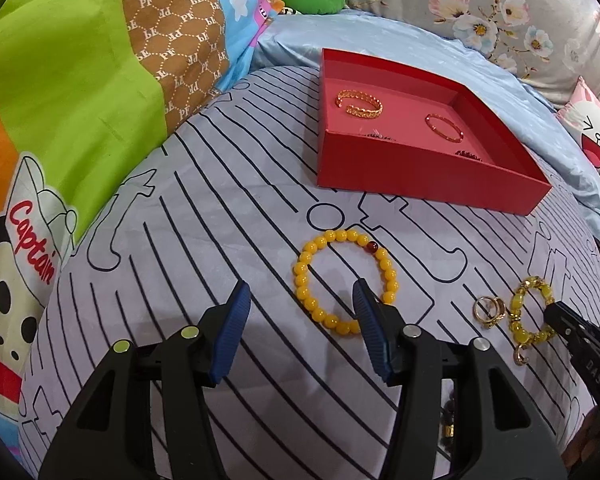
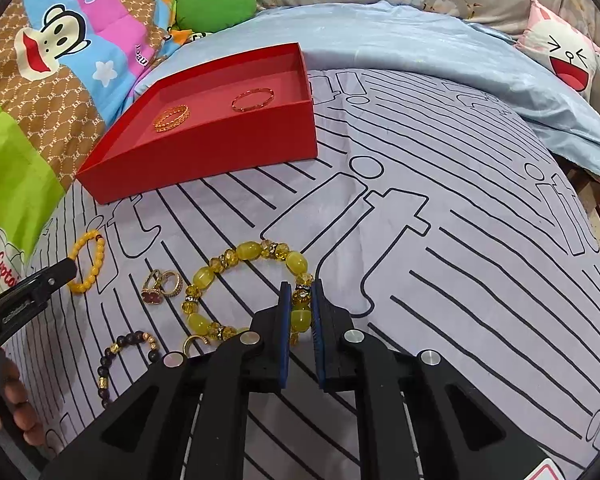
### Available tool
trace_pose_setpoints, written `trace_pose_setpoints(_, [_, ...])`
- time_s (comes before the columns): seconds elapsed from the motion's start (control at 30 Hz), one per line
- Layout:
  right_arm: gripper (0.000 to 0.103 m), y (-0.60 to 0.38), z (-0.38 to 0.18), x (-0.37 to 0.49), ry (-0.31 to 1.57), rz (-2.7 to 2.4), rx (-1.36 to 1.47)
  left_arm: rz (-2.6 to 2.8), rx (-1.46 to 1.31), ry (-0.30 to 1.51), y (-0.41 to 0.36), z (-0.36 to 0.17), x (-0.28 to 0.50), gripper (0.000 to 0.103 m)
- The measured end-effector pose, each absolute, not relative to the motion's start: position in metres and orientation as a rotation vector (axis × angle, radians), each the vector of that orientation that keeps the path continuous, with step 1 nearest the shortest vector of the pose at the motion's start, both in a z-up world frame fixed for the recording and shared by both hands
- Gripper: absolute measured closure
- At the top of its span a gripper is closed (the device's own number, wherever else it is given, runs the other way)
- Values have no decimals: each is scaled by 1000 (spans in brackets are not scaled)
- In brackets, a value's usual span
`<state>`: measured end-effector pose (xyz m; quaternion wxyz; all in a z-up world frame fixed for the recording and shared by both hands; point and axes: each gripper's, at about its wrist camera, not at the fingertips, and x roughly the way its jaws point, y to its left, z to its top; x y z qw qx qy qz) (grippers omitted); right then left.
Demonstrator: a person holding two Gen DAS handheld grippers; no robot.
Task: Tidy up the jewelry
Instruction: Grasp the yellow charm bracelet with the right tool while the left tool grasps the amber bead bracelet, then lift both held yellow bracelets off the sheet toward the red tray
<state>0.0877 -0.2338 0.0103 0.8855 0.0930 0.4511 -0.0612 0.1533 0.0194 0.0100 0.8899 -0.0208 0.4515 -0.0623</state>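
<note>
1. Grippers: two. Left gripper (image 1: pixel 300 300), jaws wide apart, nothing between them; its right finger (image 1: pixel 370 320) overlaps the near side of the yellow bracelet (image 1: pixel 346 280). Right gripper (image 2: pixel 300 296), jaws drawn close and clamped on one bead of the glass bracelet (image 2: pixel 252 292).
2. Red tray (image 2: pixel 204 148): one, open, on the striped sheet (image 2: pixel 460 240) beyond the loose pieces.
3. In the tray: two gold bangles. The wide bangle (image 1: pixel 359 103) lies flat with its gap toward the tray's left wall; the thin bangle (image 1: pixel 444 127) lies flat to its right, an oval slanting from far left to near right in the left view. Two dark beaded items peek over the near wall, too hidden to identify.
4. Loose on the sheet: three bracelets. The yellow bracelet, one dark red bead among plain yellow ones, lies flat as a rough circle. The glass bracelet, large yellow beads with small faceted ones, has its loop stretched away from the clamp toward the left in the right view. The dark bracelet (image 2: pixel 120 356), with some gold beads, lies nearest the camera's left, only partly seen.
5. Rings (image 2: pixel 162 286): a small cluster between the yellow and glass bracelets; count unclear, at least two. One more gold ring (image 2: pixel 194 344) lies beside the glass bracelet's near edge.
6. Surroundings: cartoon quilt (image 1: pixel 80 120) at left, blue cover (image 2: pixel 420 48) behind.
</note>
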Motion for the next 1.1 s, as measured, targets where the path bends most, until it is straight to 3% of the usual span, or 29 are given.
trace_pose_setpoints(0.17, [93,-233,10,86,941,-120,196,-125,-24,925,15,6,157,61])
trace_pose_setpoints(0.27, [93,-233,10,85,942,-115,198,-123,-12,916,14,6,159,74])
trace_pose_setpoints(0.37, [93,-232,10,83,944,-107,199,-126,-5,912,13,5,160,94])
trace_pose_setpoints(1.1, [94,-228,64,66,846,-33,244,-224,-67,854,12,62,135,96])
